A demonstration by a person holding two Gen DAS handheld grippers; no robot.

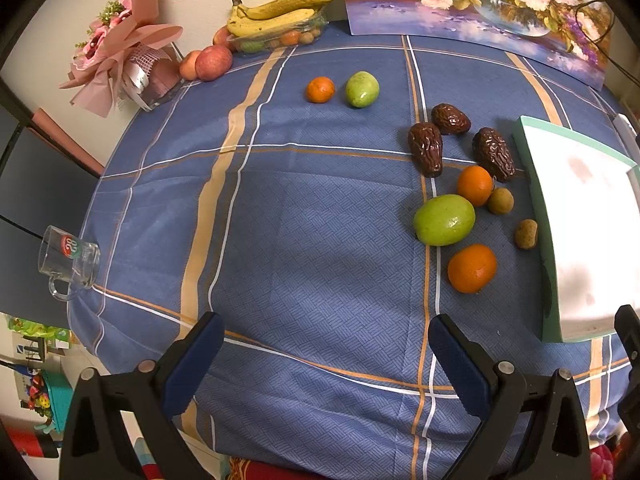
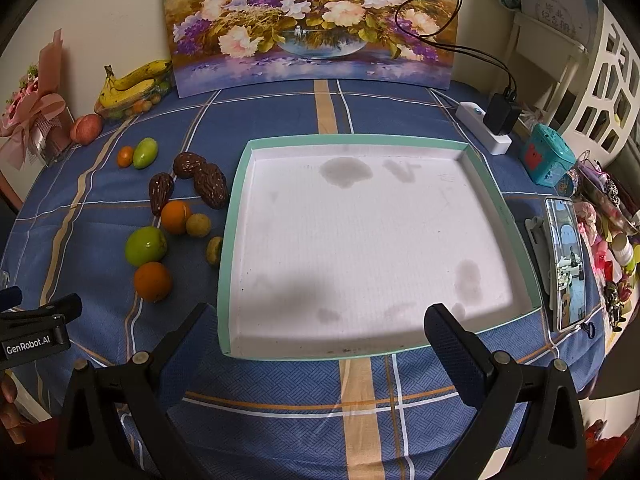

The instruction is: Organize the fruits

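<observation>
Tablecloth [image 1: 280, 220] holds fruits [image 1: 444, 220] beyond the left tool [image 1: 326, 354].

Tray [image 1: 538, 200] cut by right edge; fruit under bananas [image 1: 276, 12] unclear.

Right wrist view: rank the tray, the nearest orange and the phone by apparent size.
1. Tray, by far the largest.
2. Phone.
3. Orange, smallest, though it lies nearer the camera than most of the phone.
</observation>
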